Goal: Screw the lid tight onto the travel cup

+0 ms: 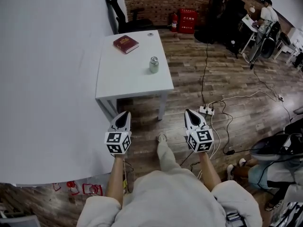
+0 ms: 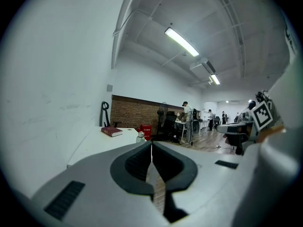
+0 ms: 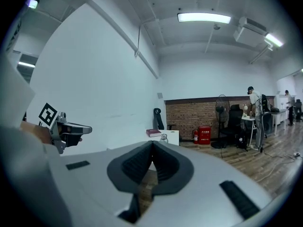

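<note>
A small silvery travel cup (image 1: 154, 64) stands upright on a white table (image 1: 123, 82), towards its right side; it also shows far off as the cup (image 2: 140, 136) and the cup (image 3: 164, 138). A small round object, perhaps the lid (image 1: 150, 34), lies at the table's far edge. My left gripper (image 1: 123, 117) and right gripper (image 1: 191, 115) are both shut and empty, held side by side over the wooden floor, short of the table's near edge. In each gripper view the jaws meet: left gripper (image 2: 151, 144), right gripper (image 3: 152, 144).
A red book (image 1: 126, 44) lies on the table's far left. A white wall runs along the left. A power strip and cables (image 1: 206, 110) lie on the floor right of the table. Office chairs, red boxes (image 1: 187, 21) and a person at a desk (image 1: 266, 13) fill the back.
</note>
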Demonstrator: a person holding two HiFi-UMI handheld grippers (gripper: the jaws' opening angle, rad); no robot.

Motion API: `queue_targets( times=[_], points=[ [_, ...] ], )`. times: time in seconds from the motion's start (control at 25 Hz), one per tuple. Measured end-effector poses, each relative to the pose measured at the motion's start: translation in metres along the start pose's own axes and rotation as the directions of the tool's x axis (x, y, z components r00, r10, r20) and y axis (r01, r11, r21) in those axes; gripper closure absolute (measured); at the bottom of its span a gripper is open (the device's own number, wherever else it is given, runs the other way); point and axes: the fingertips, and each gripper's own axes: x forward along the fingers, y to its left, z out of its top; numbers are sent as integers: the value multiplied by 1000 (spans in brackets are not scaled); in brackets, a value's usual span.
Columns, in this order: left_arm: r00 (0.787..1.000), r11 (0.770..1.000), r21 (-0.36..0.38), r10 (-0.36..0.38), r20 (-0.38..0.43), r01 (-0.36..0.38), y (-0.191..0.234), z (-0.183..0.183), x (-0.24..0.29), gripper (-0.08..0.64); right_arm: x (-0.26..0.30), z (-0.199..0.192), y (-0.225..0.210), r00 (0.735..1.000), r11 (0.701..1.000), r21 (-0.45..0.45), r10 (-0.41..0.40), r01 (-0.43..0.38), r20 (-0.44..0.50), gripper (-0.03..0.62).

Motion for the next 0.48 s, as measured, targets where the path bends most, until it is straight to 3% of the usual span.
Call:
queue_targets(
  times=[0.24,0.48],
  points=[
    [1000,1000,6,5,-9,-5,16,4,44,551,47,-2,-16,1000,1000,9,21,-21,-3,593],
    [1000,1000,7,5,-16,-5,35,25,125,551,116,9,-55,999,999,10,42,-42,-4,593]
  ],
)
